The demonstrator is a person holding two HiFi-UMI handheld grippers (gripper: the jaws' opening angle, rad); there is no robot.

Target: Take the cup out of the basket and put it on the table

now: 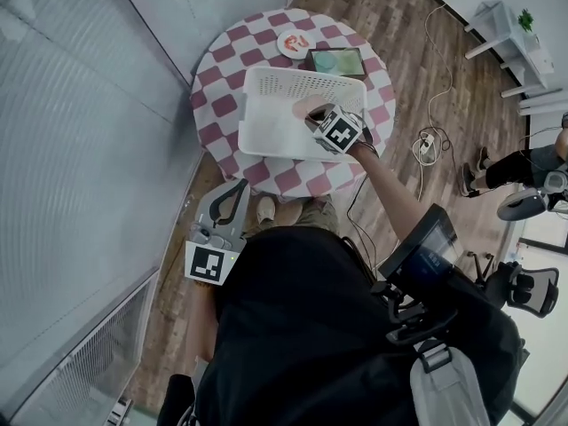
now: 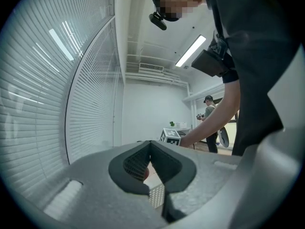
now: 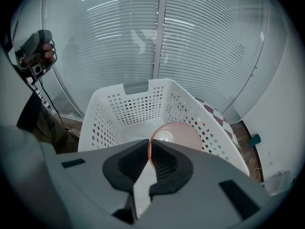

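Two pads of the right gripper are pinched together on the near rim of the pink cup, whose open mouth faces up toward the hand. The cup hangs just beyond the fingertips, inside the outline of the white basket. It is probably off the basket floor, though neither view settles that.

From the head view the right gripper and cup sit toward the basket's right side, so the right-hand wall of the basket is the nearest edge to clear. Beyond it lies a narrow strip of bare checked table. The far side holds a plate and a tray.

The left gripper has its jaws together on nothing and is held back by the person's hip, well apart from the table. The placing therefore falls to the right hand.
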